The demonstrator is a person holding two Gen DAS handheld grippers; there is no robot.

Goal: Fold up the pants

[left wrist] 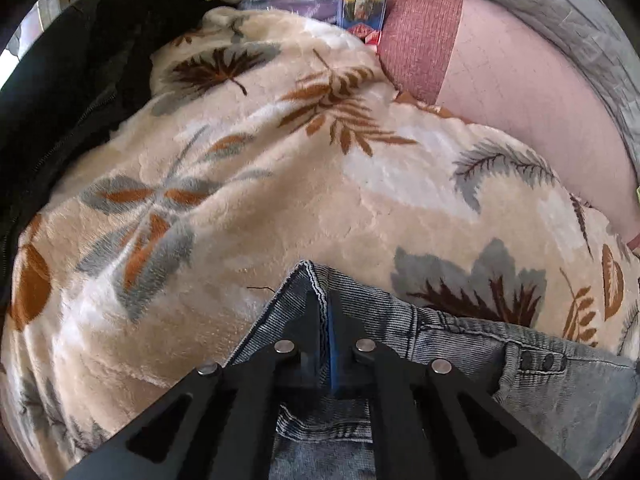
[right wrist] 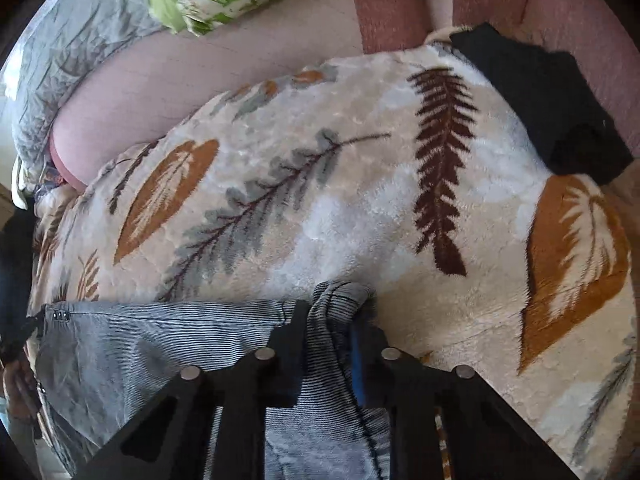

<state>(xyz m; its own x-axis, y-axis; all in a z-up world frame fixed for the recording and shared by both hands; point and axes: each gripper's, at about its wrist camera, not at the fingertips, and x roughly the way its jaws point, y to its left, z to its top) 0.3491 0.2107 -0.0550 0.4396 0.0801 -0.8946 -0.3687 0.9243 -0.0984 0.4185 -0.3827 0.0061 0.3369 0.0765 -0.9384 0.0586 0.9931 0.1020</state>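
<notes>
The left claw (left wrist: 320, 304) is clamping a corner of the pants (left wrist: 540, 392) — its fingers are pressed together with a peak of blue-grey ribbed cloth pinched between them, the hem edge poking up past the tips. The right claw (right wrist: 332, 320) is gripping too: a thicker bunch of the same cloth is filling the narrow gap between its fingers, so it is closed on the pants, not fully together.

Both claws are pointing steeply down at the bed. The pants are lying flat on a plush leaf-print blanket (left wrist: 280, 184), the edge with three small rivets (left wrist: 544, 360) stretching between the two grips. In the right view the cloth is spreading away to the left of the claw, and the rivets are showing near the far left edge.

Further out, a black garment (left wrist: 72, 80) is sitting on the blanket's left side in the left view, with a pink mattress (left wrist: 520, 92) and a grey quilt (left wrist: 560, 12) beyond.

Judging by this, the step in hand is taking hold of one end — both corners are being secured. The next move is likely calling for both claws lifting together, keeping the edge taut and level, then carrying it over toward the opposite end so the halves are lining up without the thicker right-hand bunch slipping.
</notes>
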